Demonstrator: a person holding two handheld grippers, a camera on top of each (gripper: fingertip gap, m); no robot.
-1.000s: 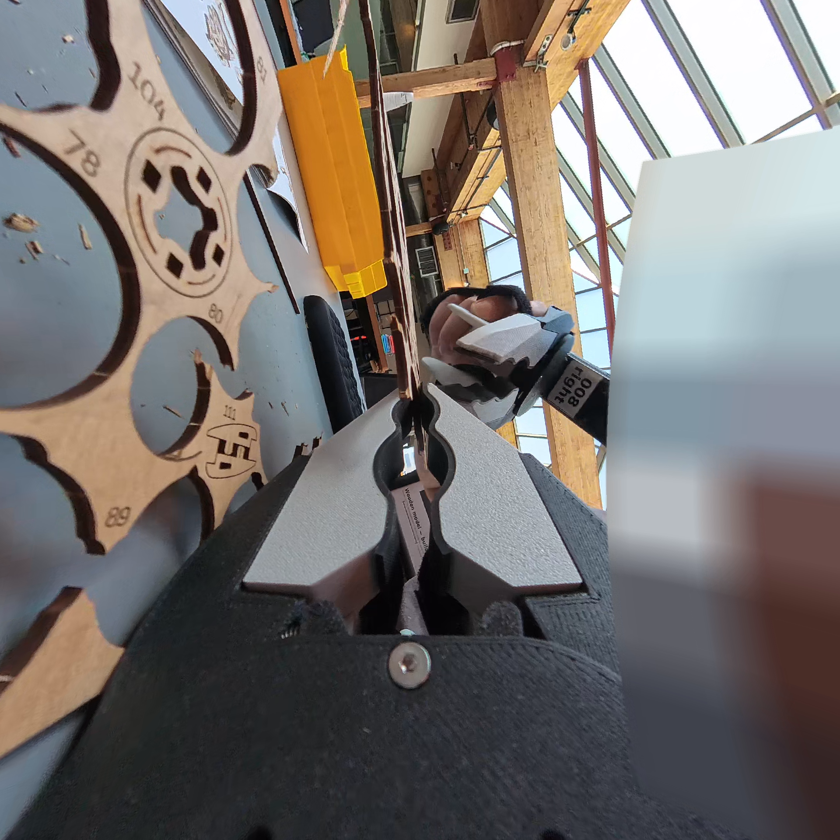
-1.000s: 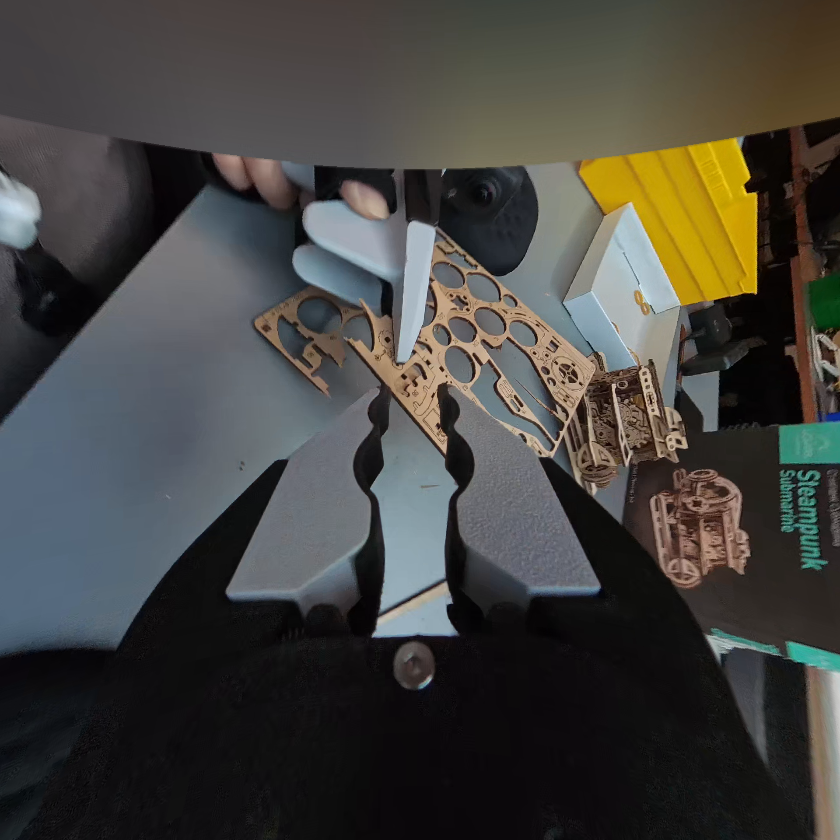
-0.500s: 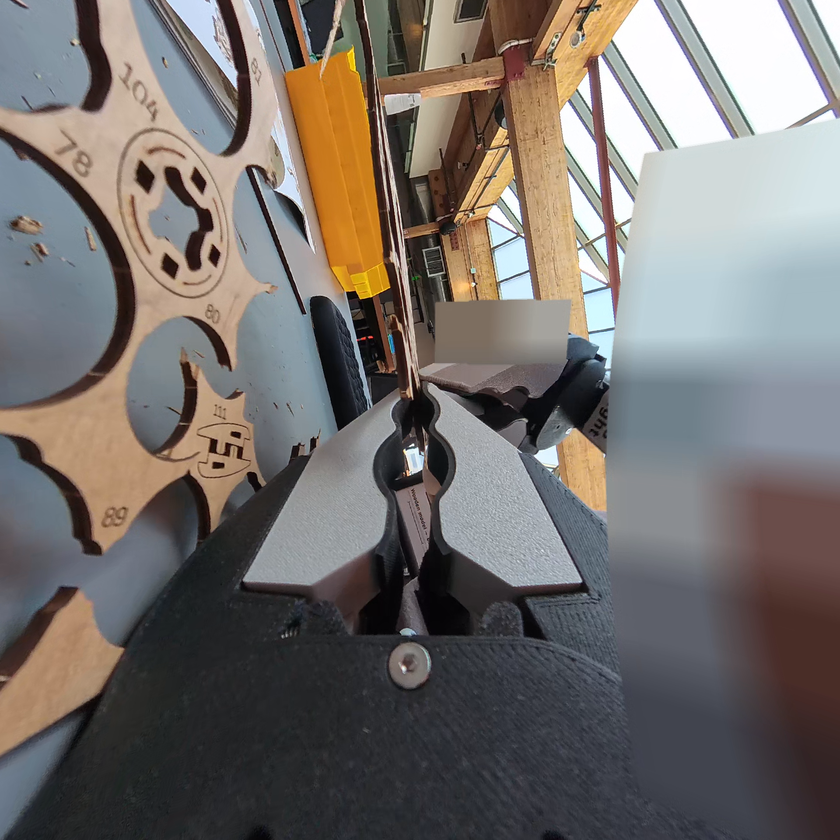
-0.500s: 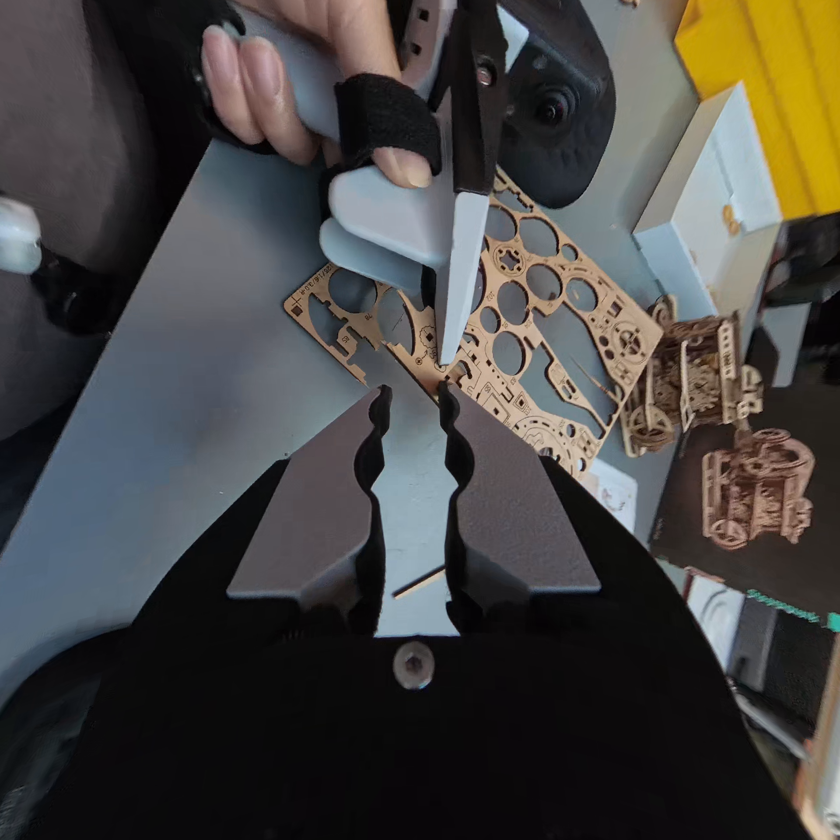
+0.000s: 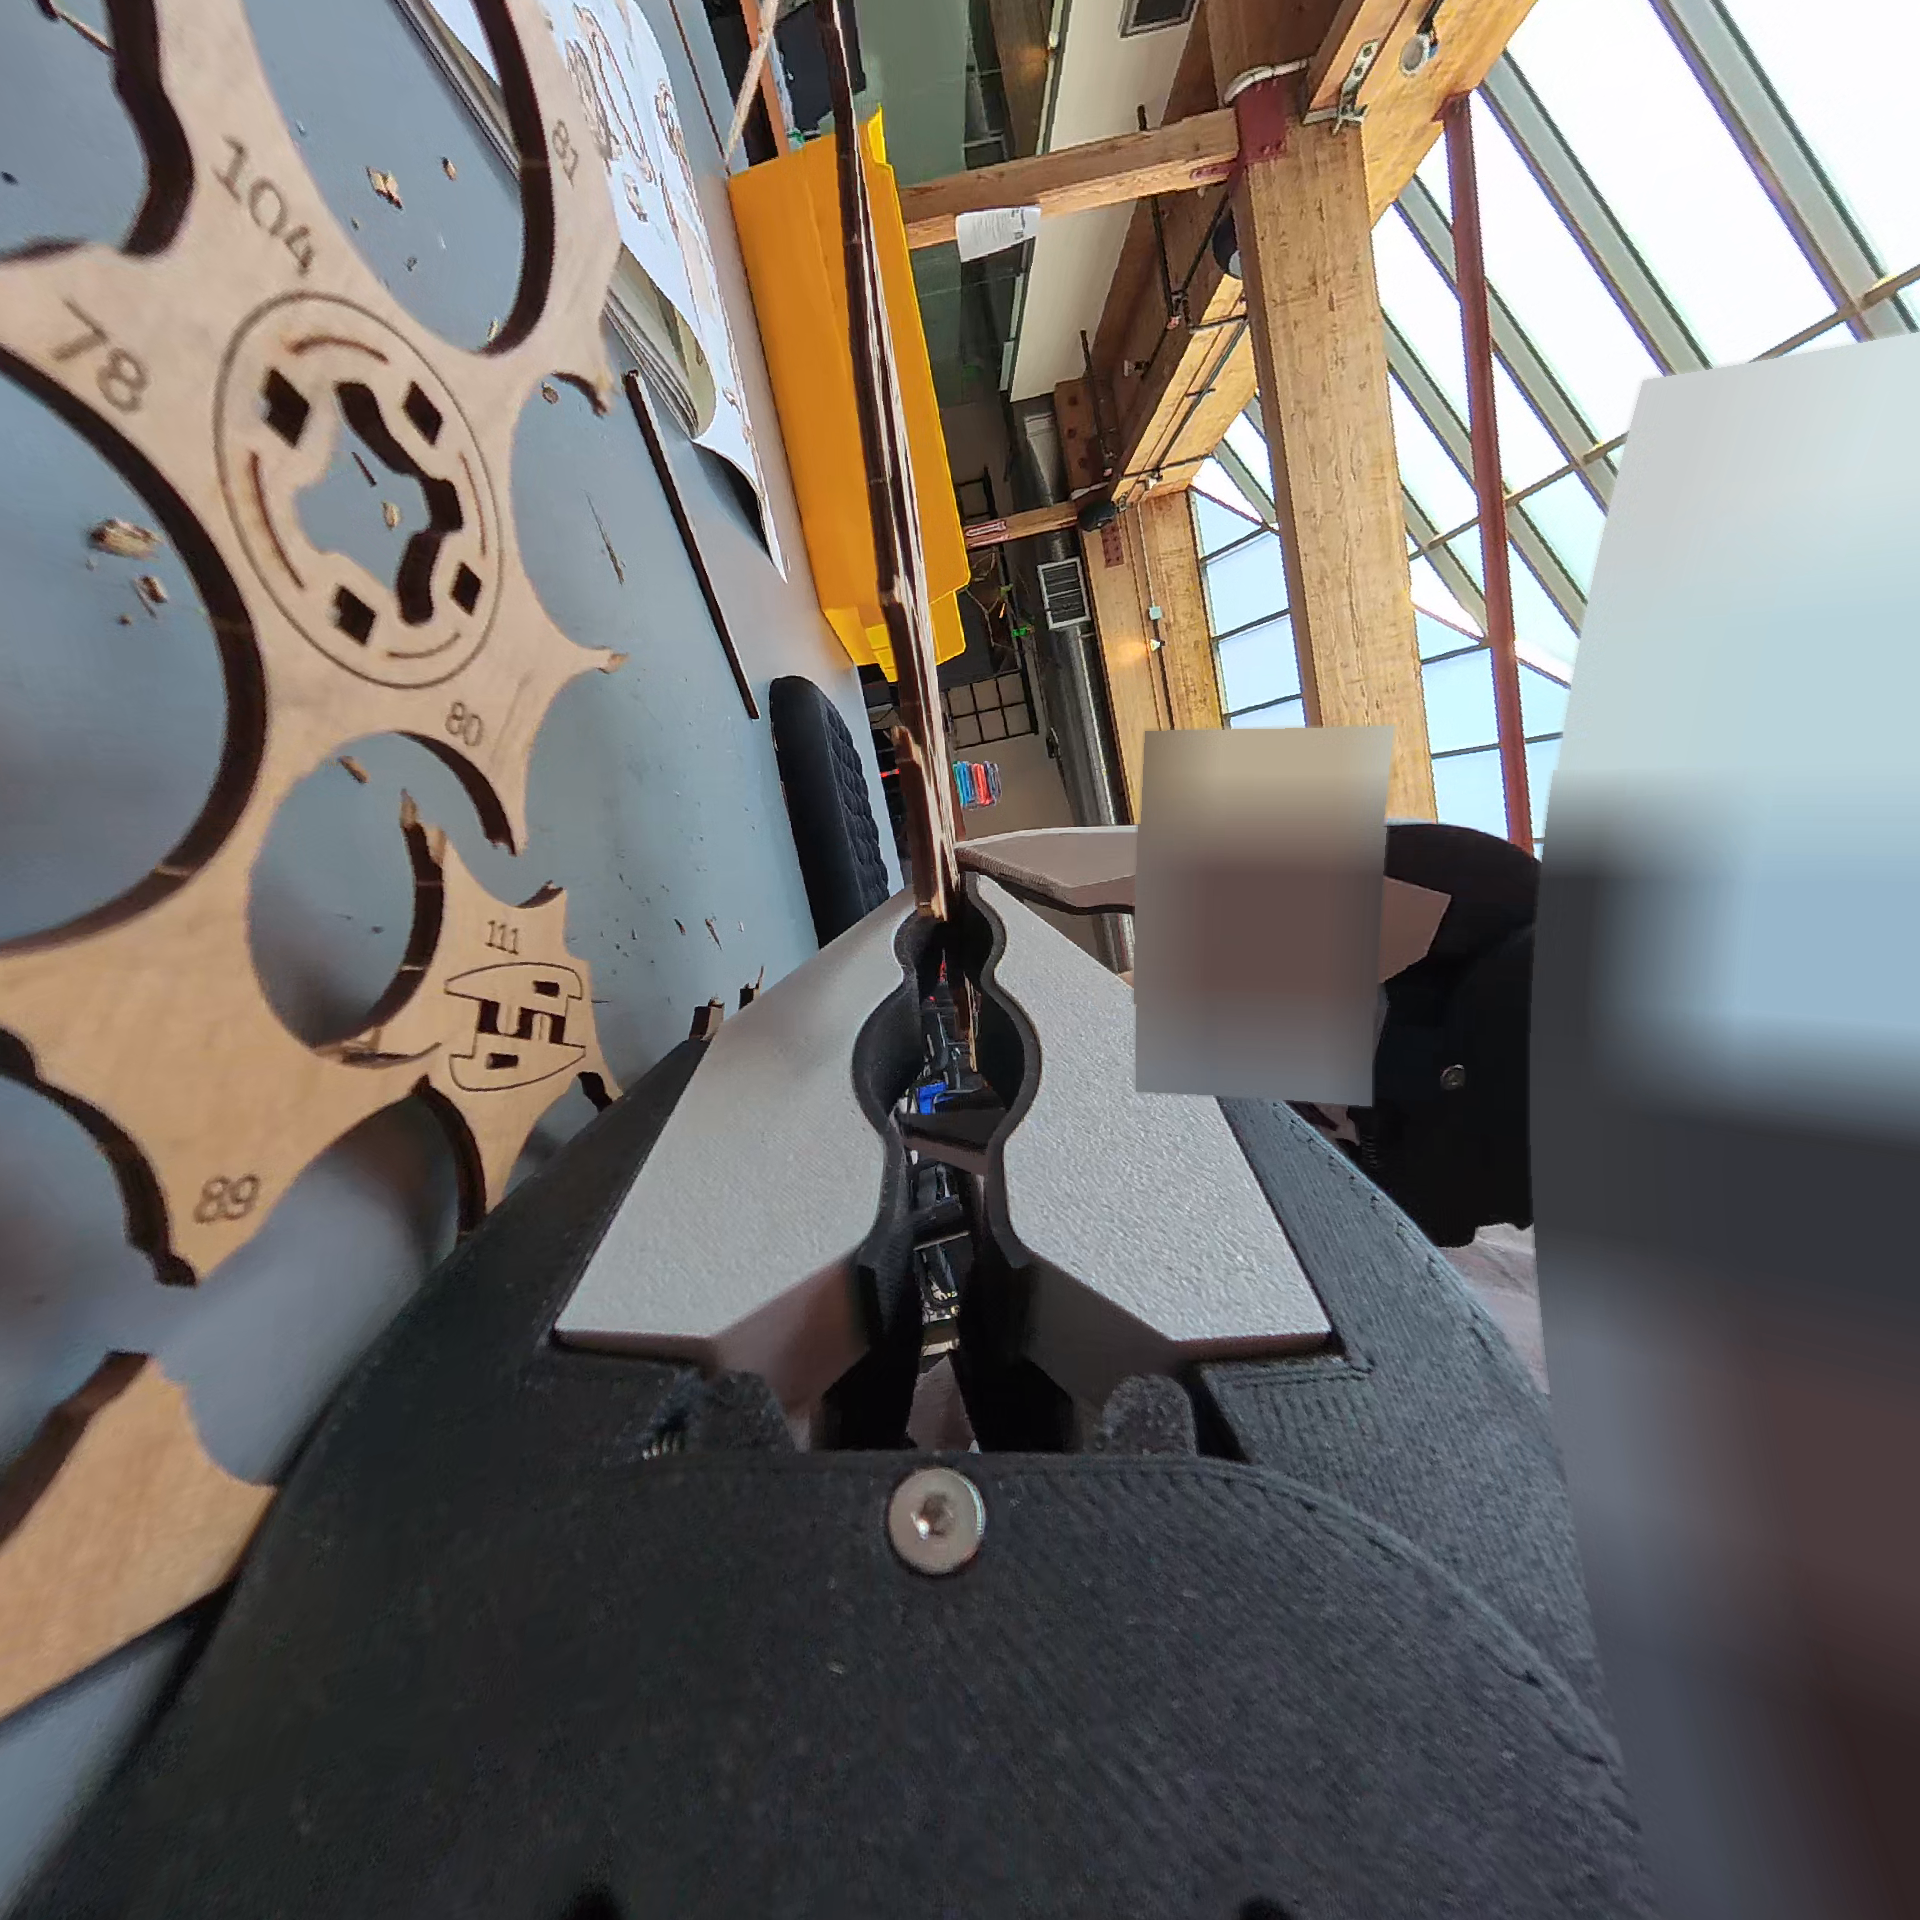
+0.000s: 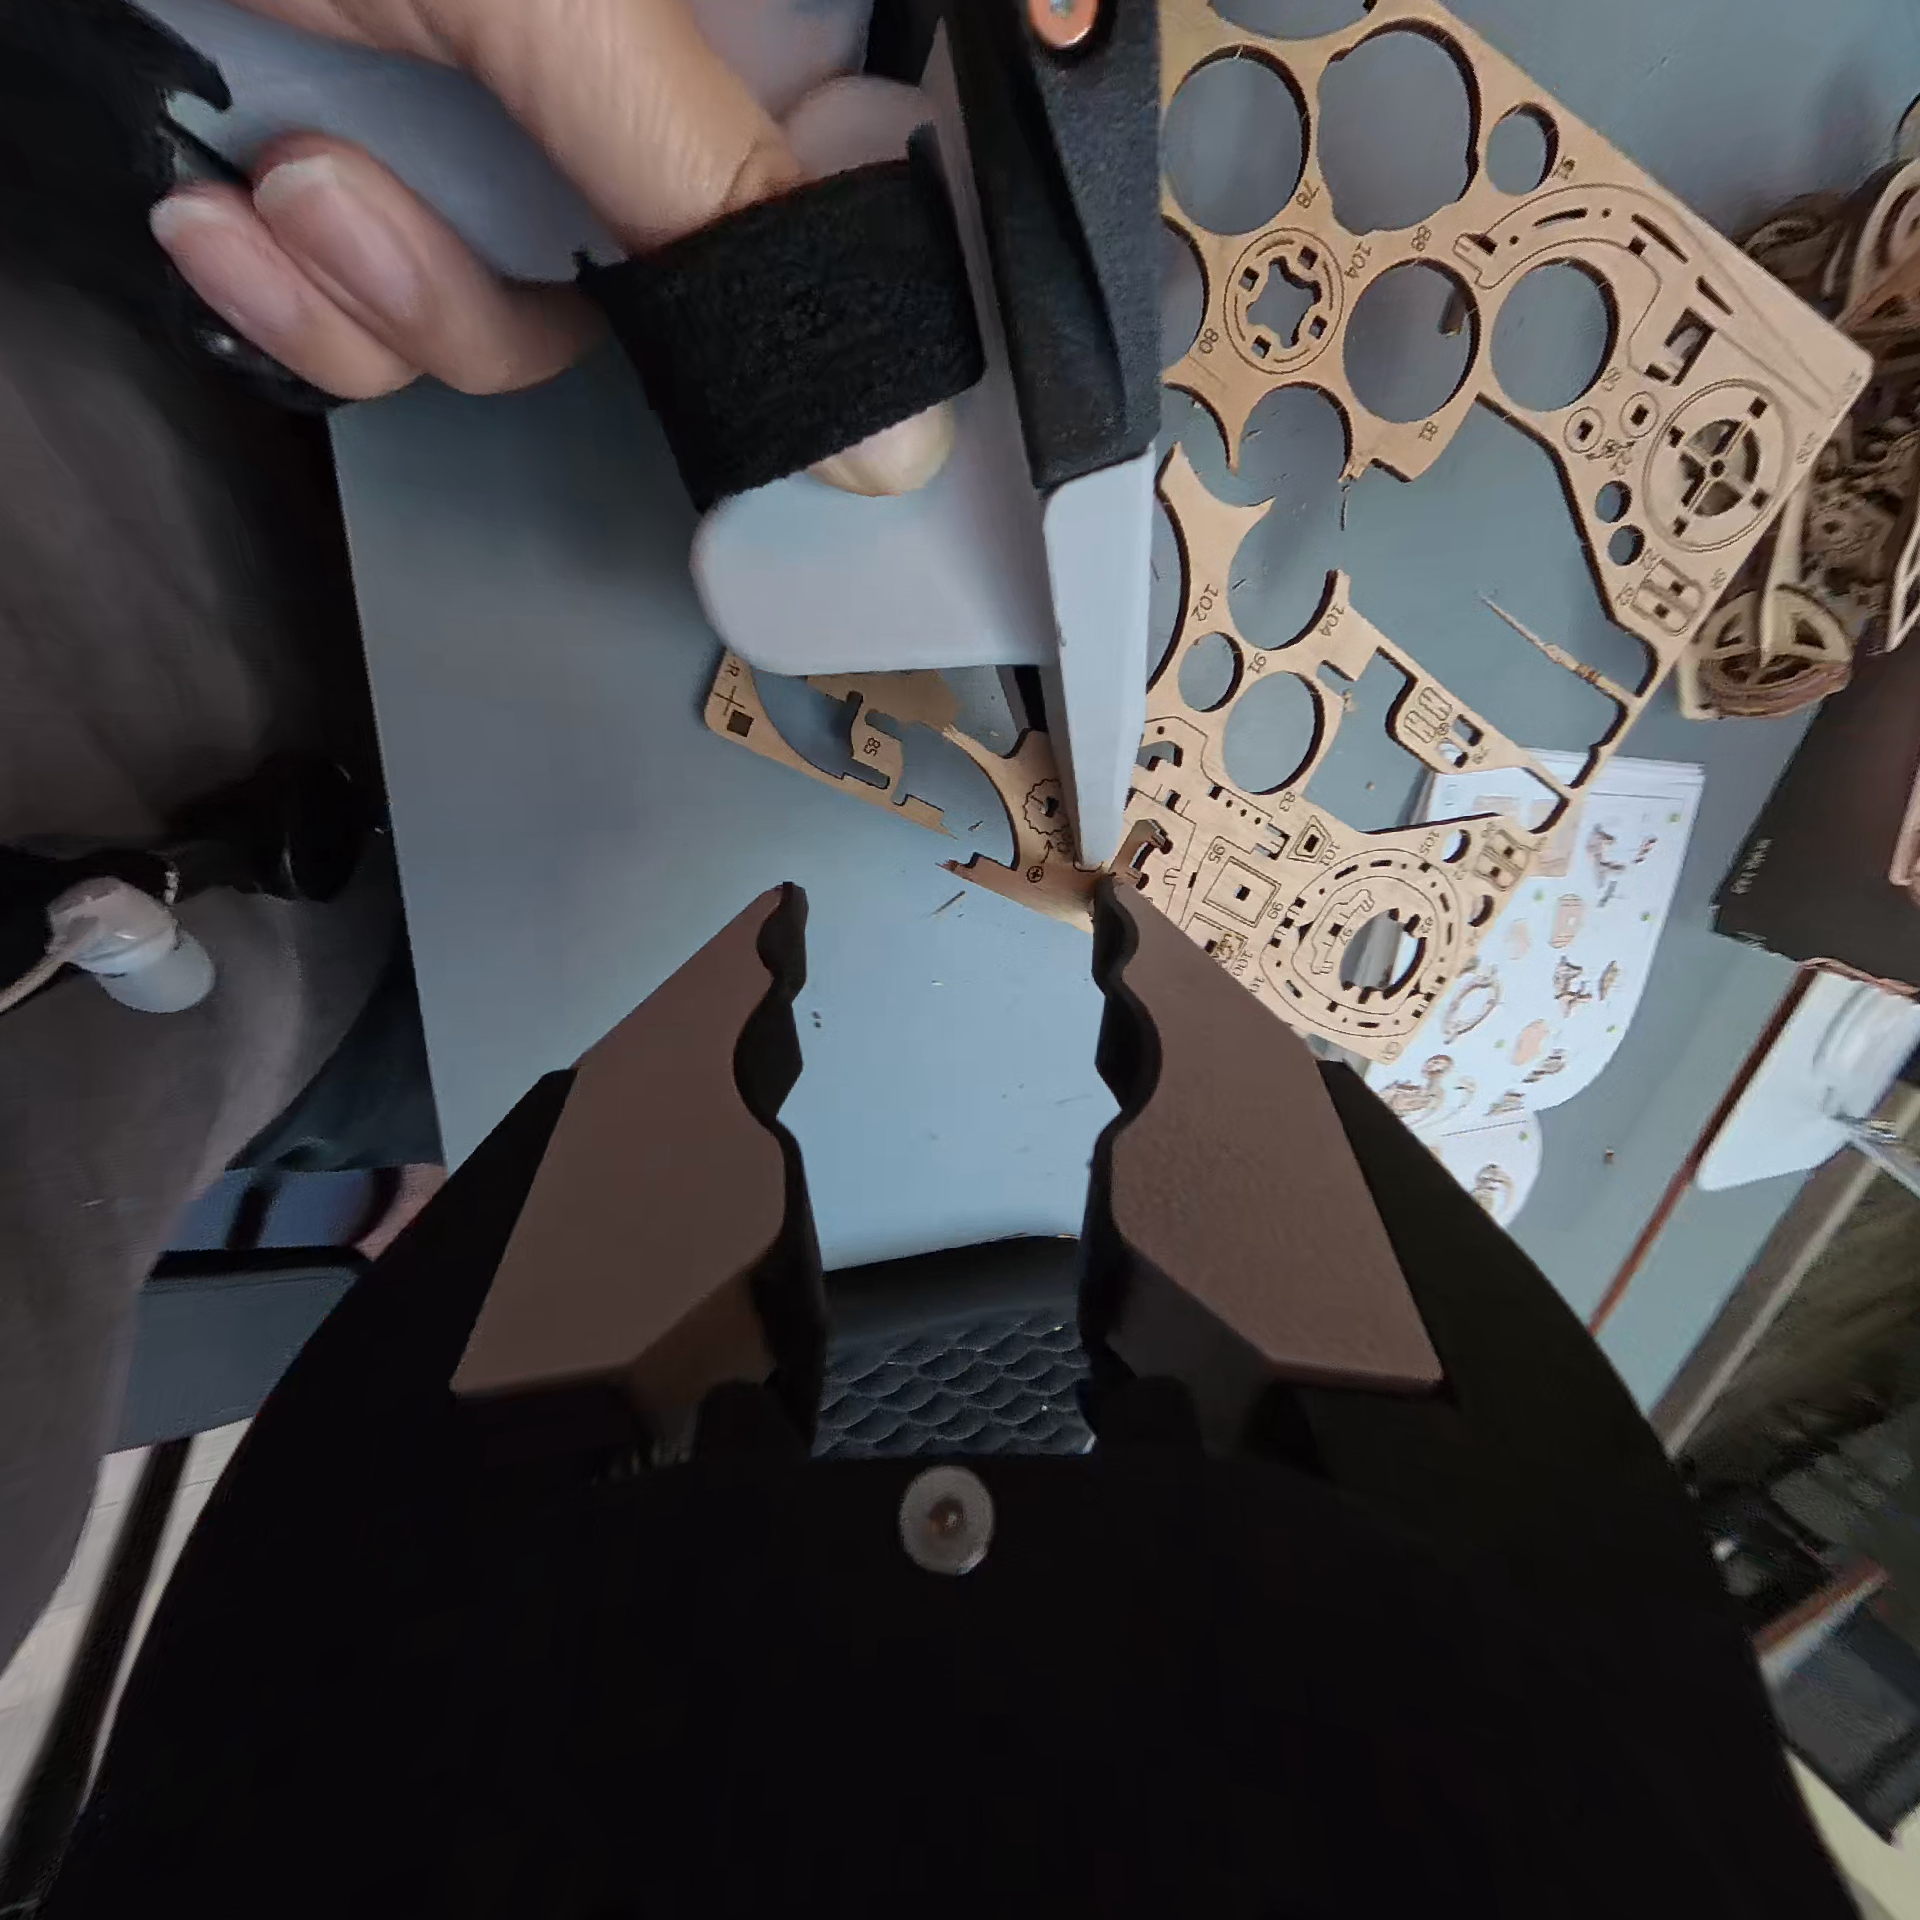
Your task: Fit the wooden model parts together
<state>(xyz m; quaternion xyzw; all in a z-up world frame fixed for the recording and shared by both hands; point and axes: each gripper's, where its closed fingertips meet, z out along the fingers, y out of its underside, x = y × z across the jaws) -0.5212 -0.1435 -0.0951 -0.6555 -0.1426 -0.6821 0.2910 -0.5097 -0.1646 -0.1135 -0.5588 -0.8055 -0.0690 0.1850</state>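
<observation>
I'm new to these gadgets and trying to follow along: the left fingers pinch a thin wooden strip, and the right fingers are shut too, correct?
Not quite. The right fingers are open, with bare table showing between them, as the right wrist view shows. The left fingers do pinch a thin wooden strip.

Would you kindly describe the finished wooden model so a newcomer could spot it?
Start at the grey table and its flat punched-out wooden sheet. Beyond the sheet's far right corner sits the assembled model, the only three-dimensional wooden thing there, with spoked wheels.
</observation>
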